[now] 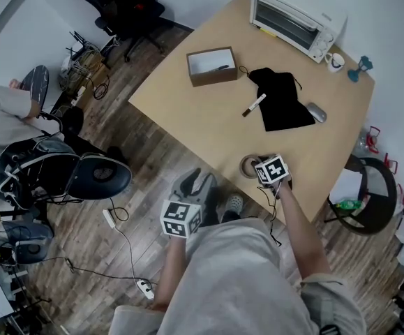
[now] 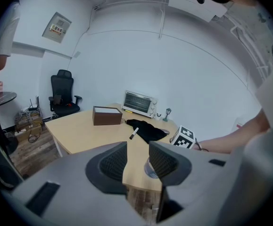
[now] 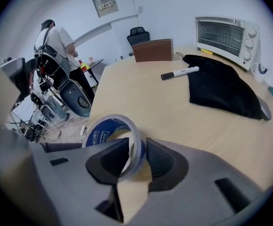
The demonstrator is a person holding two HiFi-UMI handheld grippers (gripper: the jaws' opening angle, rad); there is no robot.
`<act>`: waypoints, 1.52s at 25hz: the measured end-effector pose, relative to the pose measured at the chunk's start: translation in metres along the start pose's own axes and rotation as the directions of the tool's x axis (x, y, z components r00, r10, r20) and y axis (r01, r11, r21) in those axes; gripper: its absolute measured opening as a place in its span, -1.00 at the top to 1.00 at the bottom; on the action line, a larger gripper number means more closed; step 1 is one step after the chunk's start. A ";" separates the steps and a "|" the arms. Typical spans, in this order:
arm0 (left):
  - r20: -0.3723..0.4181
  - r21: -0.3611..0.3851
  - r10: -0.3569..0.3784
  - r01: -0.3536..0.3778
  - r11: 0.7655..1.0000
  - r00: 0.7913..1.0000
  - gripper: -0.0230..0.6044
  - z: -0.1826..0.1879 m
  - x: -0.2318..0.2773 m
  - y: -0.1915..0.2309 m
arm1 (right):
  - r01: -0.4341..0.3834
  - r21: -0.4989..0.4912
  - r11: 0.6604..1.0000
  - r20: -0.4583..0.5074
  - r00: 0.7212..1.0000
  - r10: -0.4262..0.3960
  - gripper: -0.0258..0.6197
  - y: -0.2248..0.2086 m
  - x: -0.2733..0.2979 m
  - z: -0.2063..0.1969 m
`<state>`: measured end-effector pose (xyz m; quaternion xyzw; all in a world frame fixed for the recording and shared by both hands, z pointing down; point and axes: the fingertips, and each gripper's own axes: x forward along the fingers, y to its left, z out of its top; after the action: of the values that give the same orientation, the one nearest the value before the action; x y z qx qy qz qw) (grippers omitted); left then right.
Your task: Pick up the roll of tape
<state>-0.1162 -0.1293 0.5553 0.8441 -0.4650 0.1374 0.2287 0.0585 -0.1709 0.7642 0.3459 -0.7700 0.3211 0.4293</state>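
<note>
Showing tape roll (image 3: 101, 134), blue core, pale rim

Room bright and even; diffuse light from overhead, white walls pale, no hard glare. Surface (image 1: 188, 117) matte, with only faint soft shadows. Head view: fisheye bend at the corners, slightly soft. Both gripper views: black circular vignette, straight wall lines bowed. Jaws dark, blurred, self-shaded. Roll of tape (image 3: 97, 135) soft-edged near the lens; toaster oven (image 3: 226, 34) sharper.
</note>
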 end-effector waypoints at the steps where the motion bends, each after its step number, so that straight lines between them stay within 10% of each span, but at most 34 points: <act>1: -0.001 0.001 0.000 0.000 1.000 1.000 0.49 0.000 0.000 0.001 | 0.005 0.006 1.000 -0.004 1.000 -0.005 0.56 0.000 0.000 0.000; 11: 0.012 -0.019 0.020 -0.020 1.000 1.000 0.57 0.000 -0.006 0.007 | 0.112 0.023 0.993 -0.034 0.993 -0.111 0.72 -0.011 -0.001 0.002; 38: 0.025 -0.002 -0.011 0.011 1.000 1.000 0.57 -0.005 0.001 -0.008 | 0.082 0.054 0.995 0.079 0.993 -0.086 0.73 -0.001 -0.022 0.017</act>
<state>-0.1087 -0.1241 0.5576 0.8482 -0.4632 0.1253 0.2245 0.0608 -0.1795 0.7376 0.4017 -0.7632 0.3078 0.4018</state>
